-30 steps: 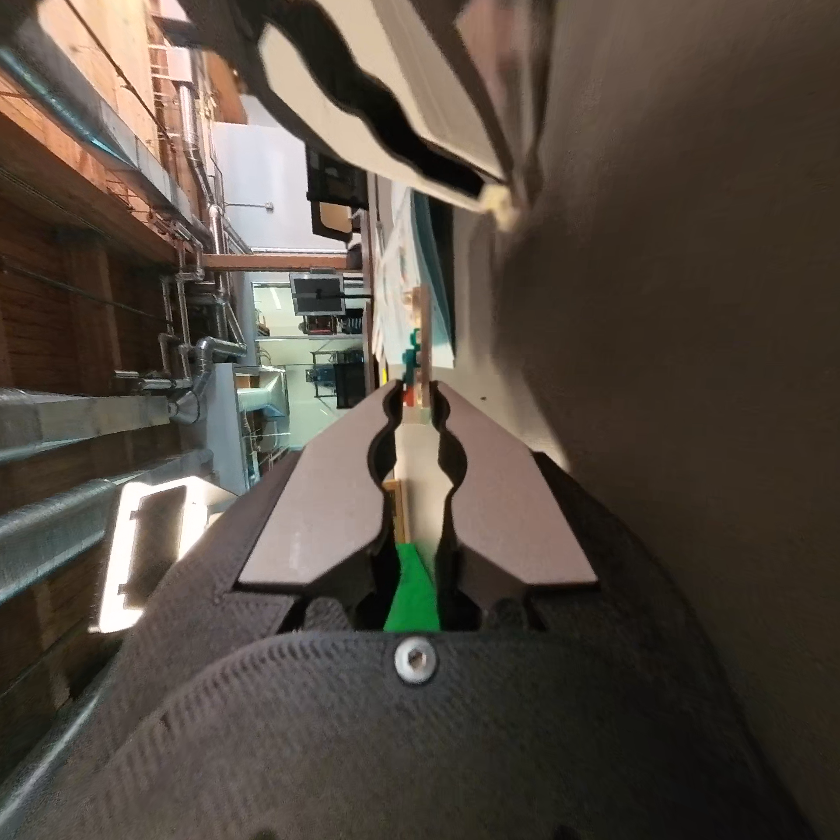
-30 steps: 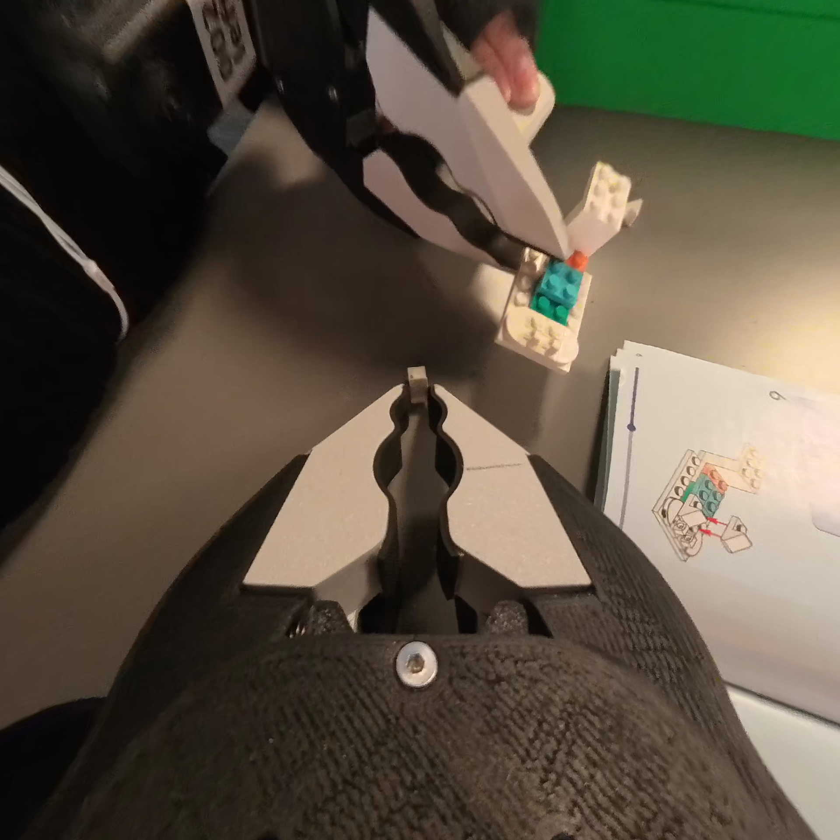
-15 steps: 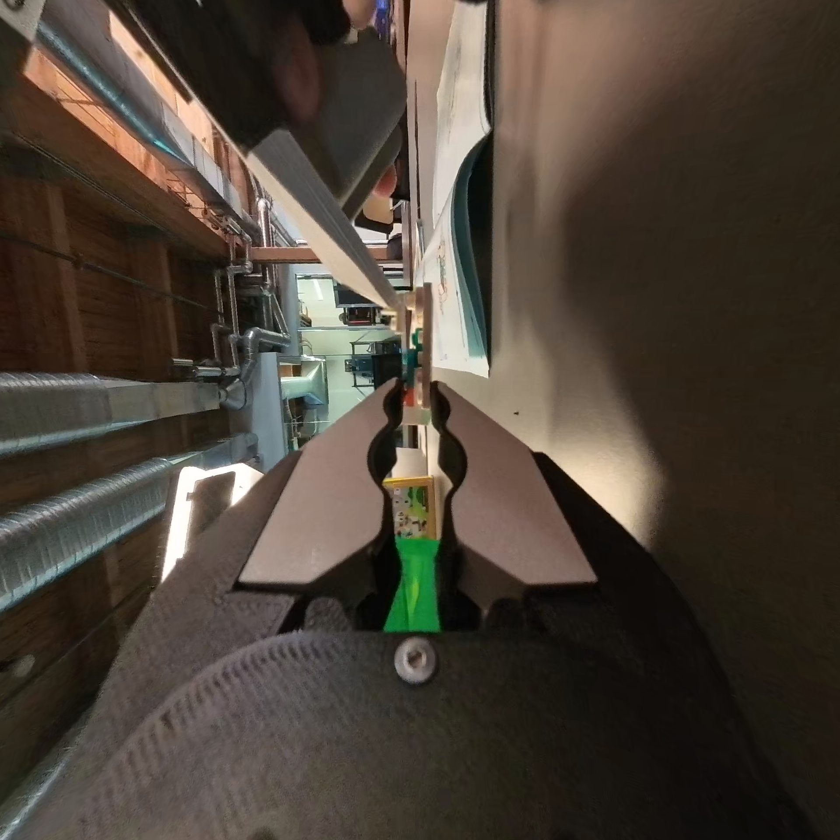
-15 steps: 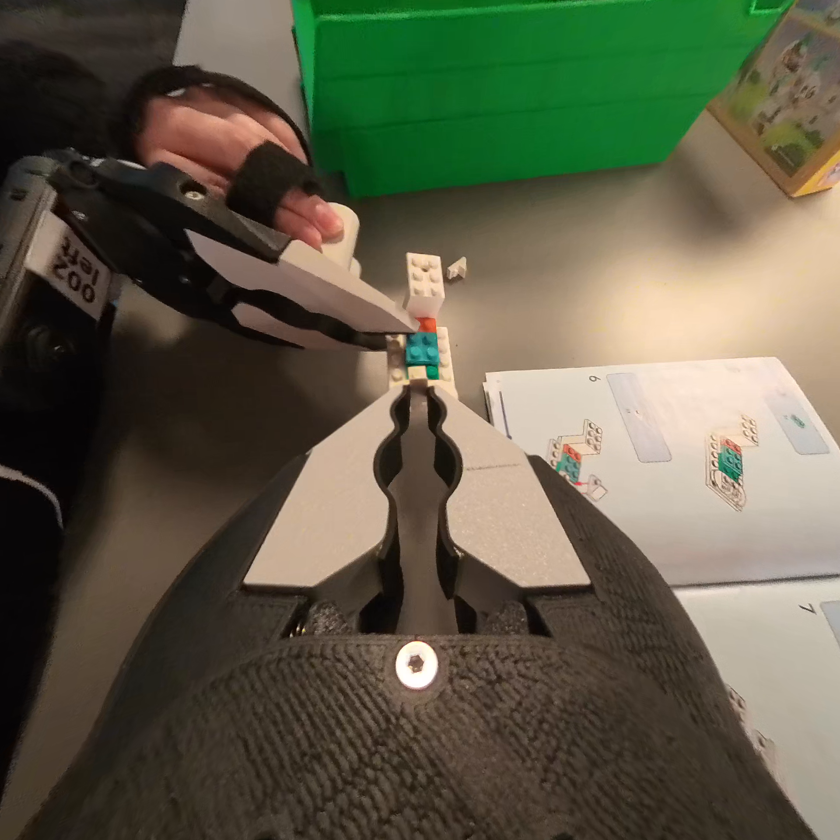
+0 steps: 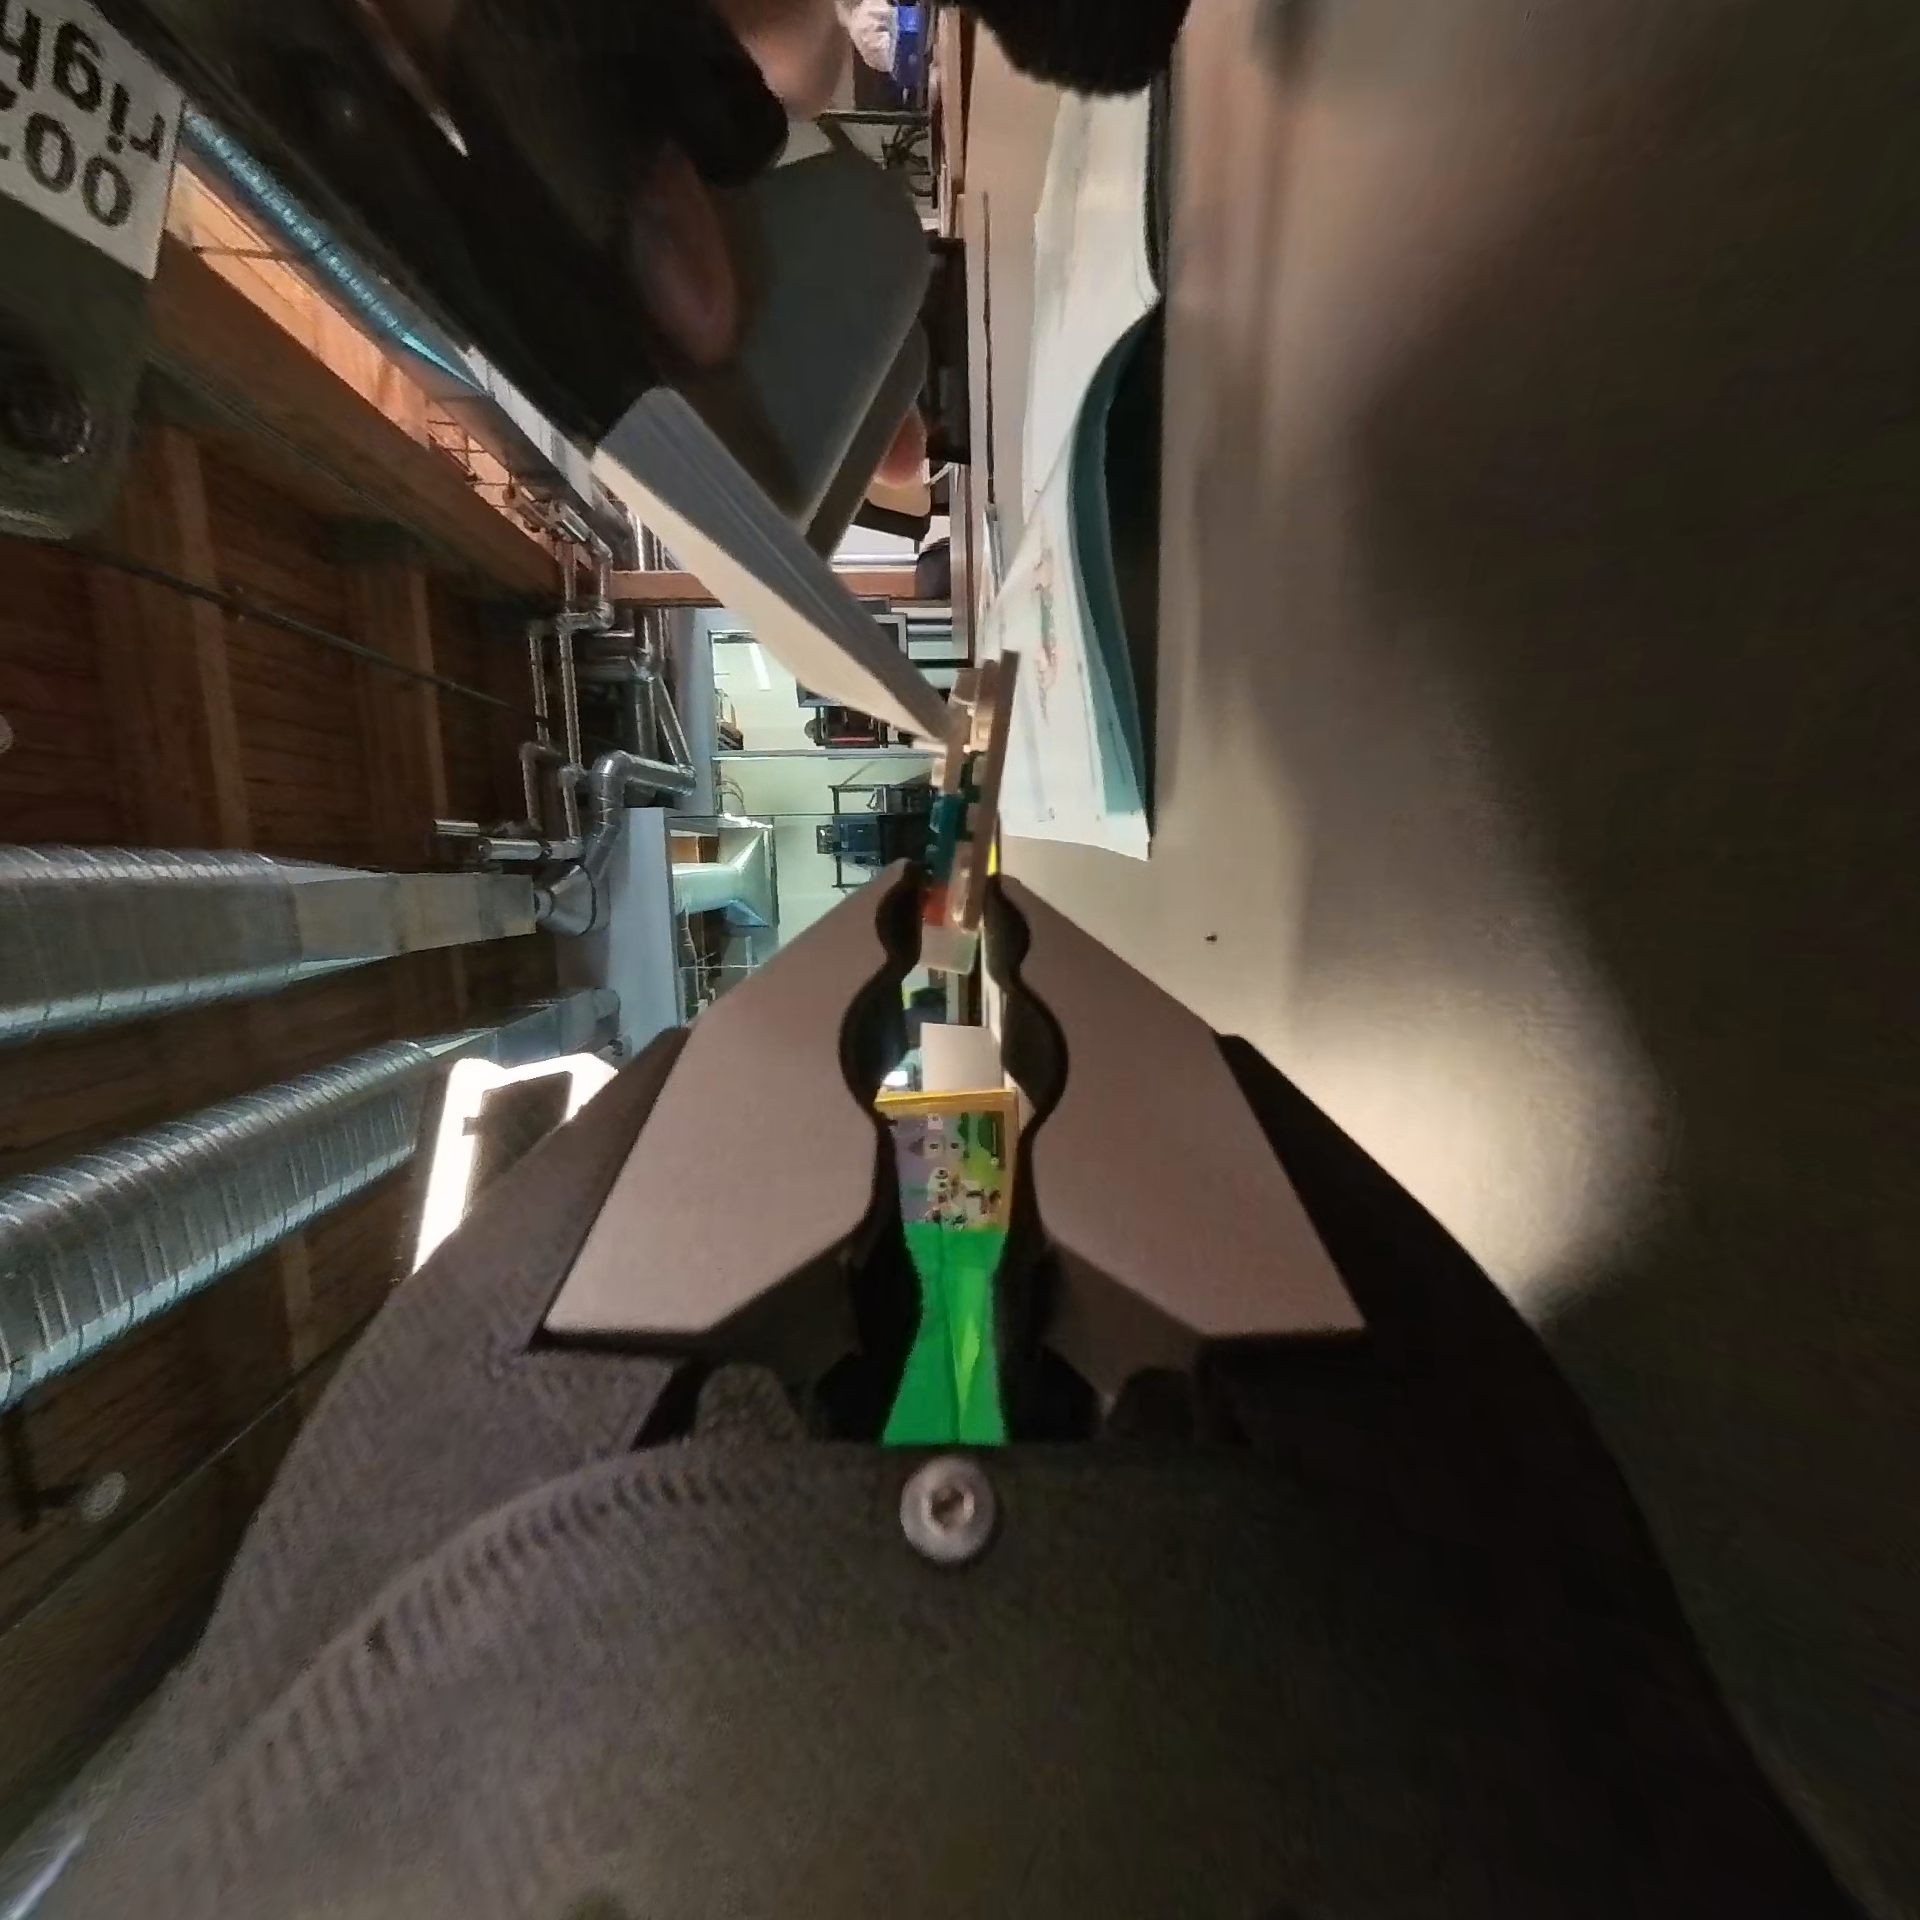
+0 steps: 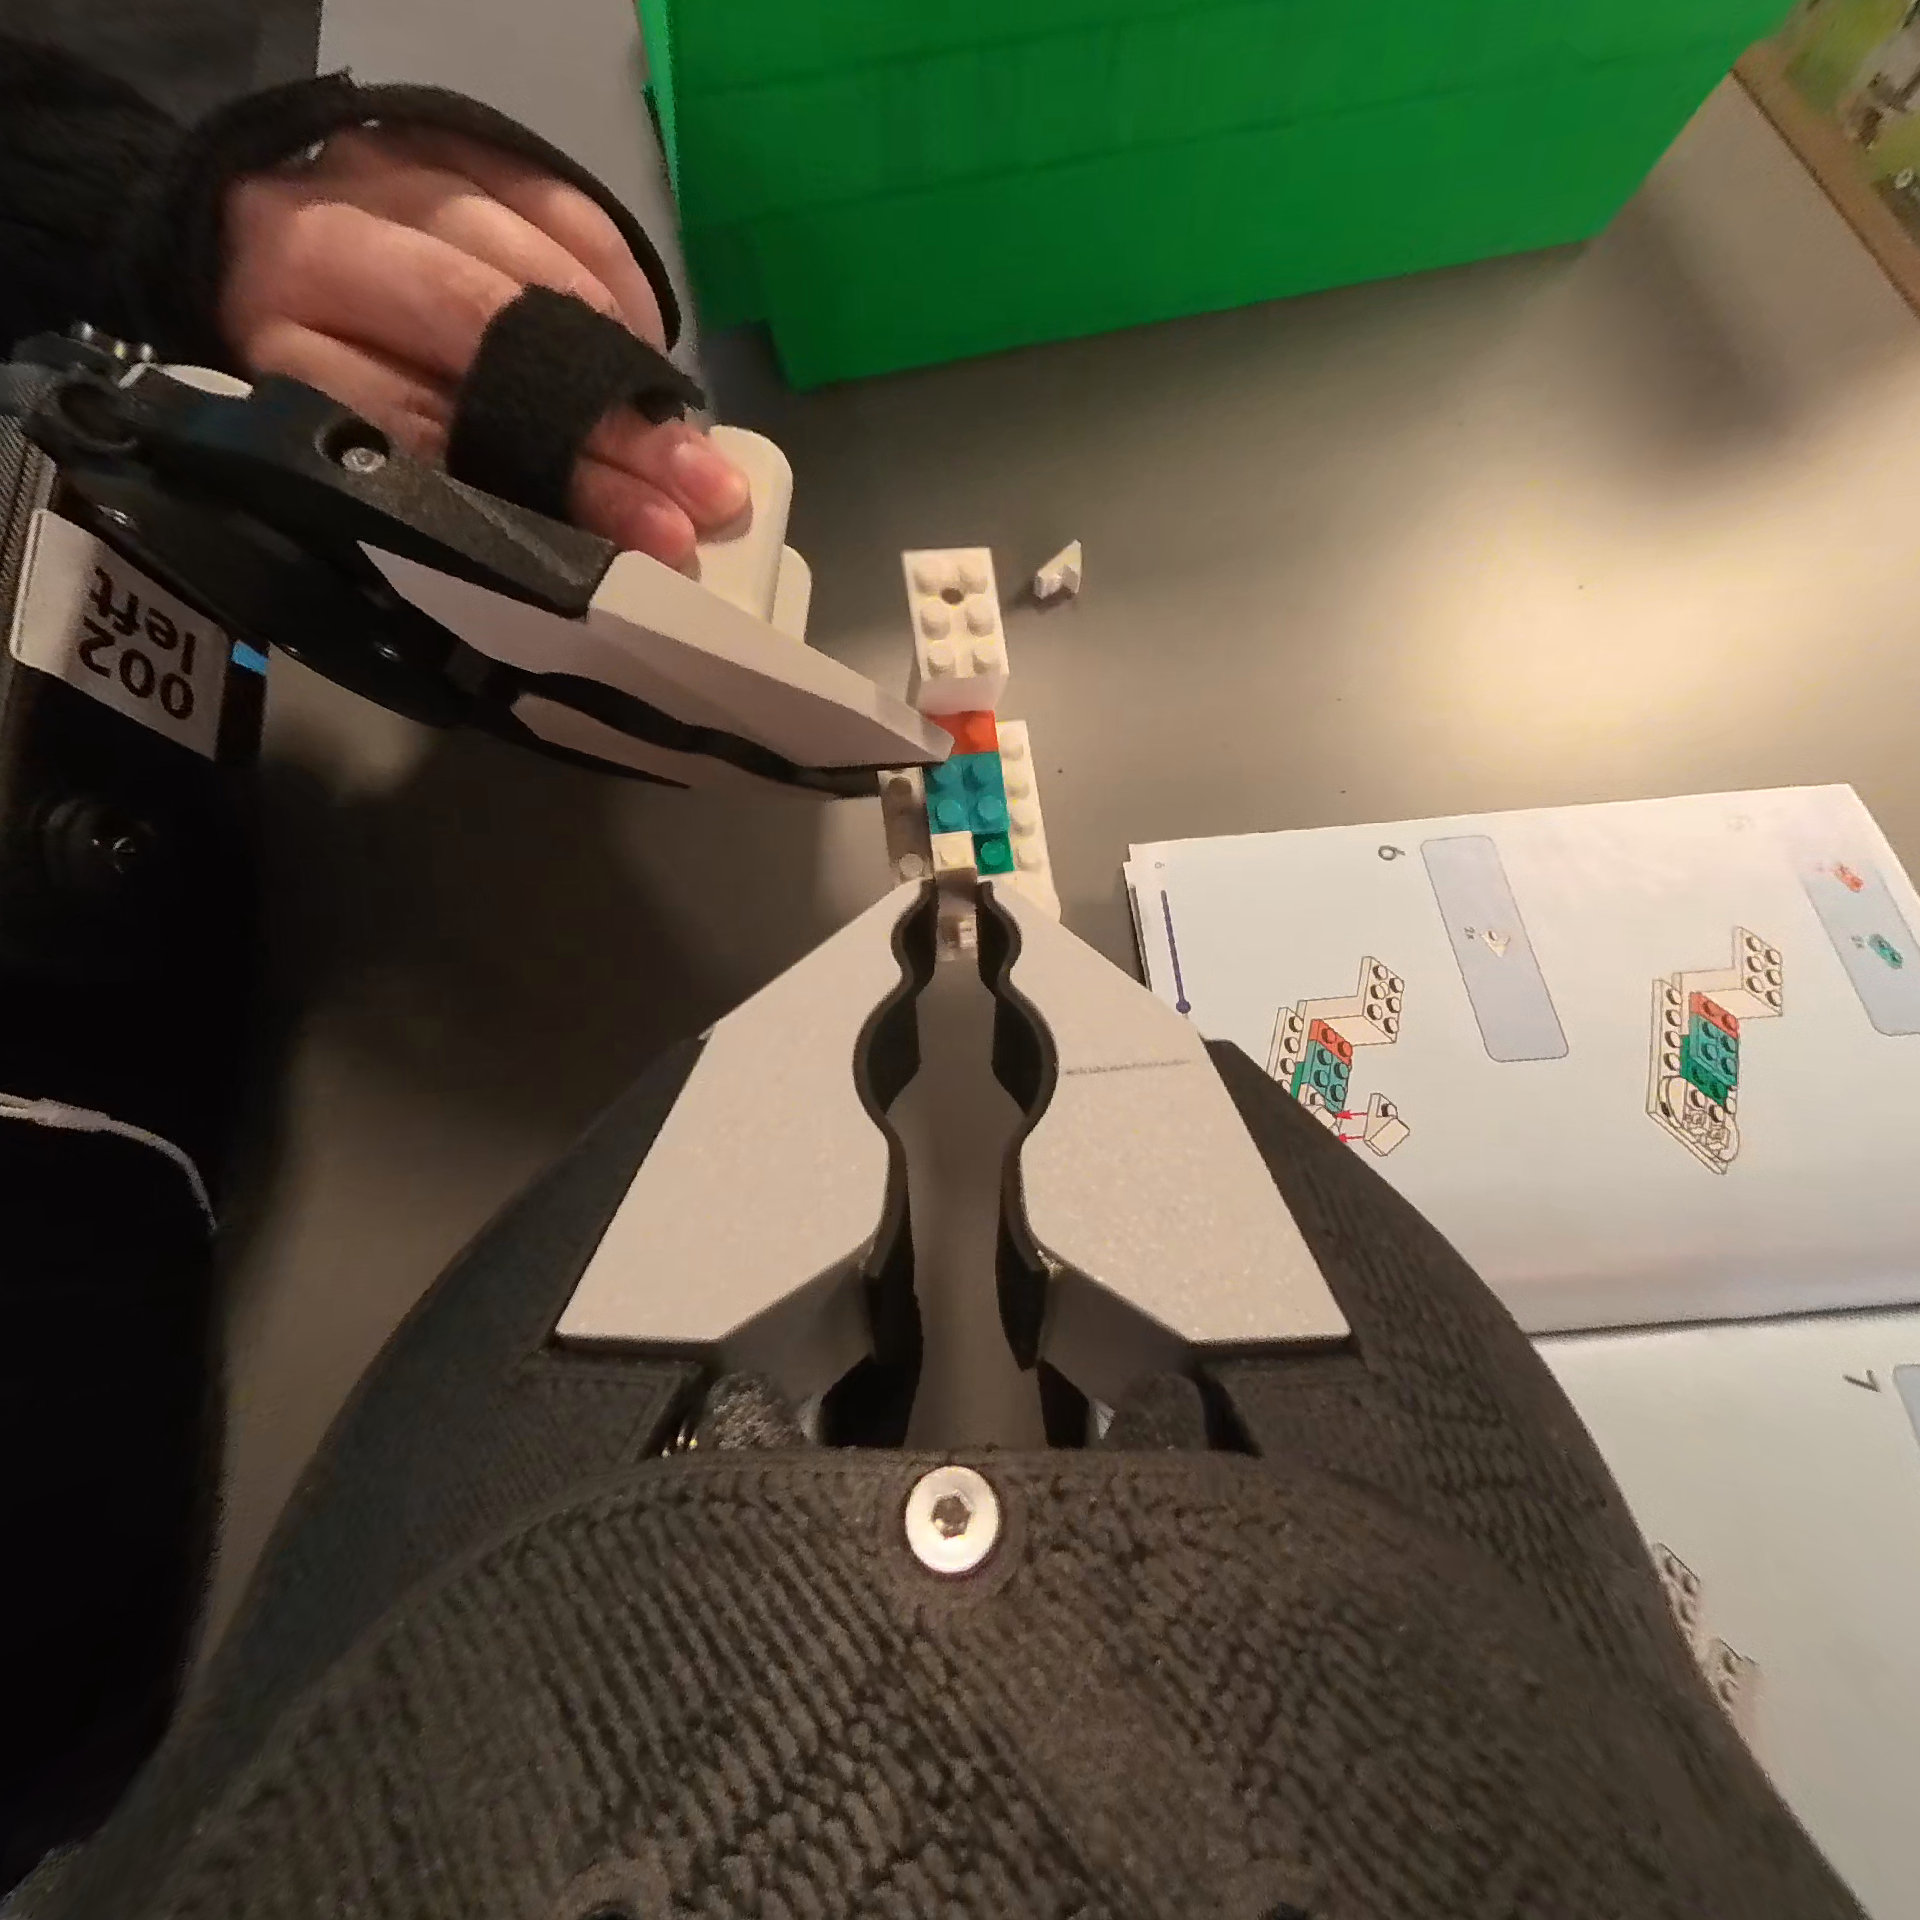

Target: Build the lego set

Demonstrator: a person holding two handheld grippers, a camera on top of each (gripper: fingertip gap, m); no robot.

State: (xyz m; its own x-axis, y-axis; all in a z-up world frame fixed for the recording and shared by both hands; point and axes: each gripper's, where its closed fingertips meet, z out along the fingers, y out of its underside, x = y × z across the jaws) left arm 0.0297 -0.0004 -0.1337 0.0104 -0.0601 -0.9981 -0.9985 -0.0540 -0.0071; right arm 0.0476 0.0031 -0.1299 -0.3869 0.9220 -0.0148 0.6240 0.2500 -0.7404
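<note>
A small lego build [image 6: 971, 795] lies on the grey table [image 6: 1351, 520]: a white plate carrying teal and orange bricks, with a white brick raised at its far end. My left gripper [image 6: 909, 764] comes in from the left and is shut on the build's left edge. In the left wrist view, turned on its side, its tips [image 5: 951, 894] pinch the build [image 5: 982, 748]. My right gripper [image 6: 956, 904] is shut on a small white piece [image 6: 956, 923], held against the build's near end. The right gripper also shows in the left wrist view [image 5: 935, 722].
A green bin [image 6: 1143, 156] stands at the back. An open instruction booklet [image 6: 1558, 1039] lies right of the build. A loose small white piece [image 6: 1060, 571] sits beyond the build. A printed box [image 6: 1860, 135] is at the far right corner. Only a small space, under 4 cm, lies between the two pairs of fingers.
The left gripper has brought the build down flat on the table. The right gripper has moved forward with the small white piece until it meets the build's near end.
</note>
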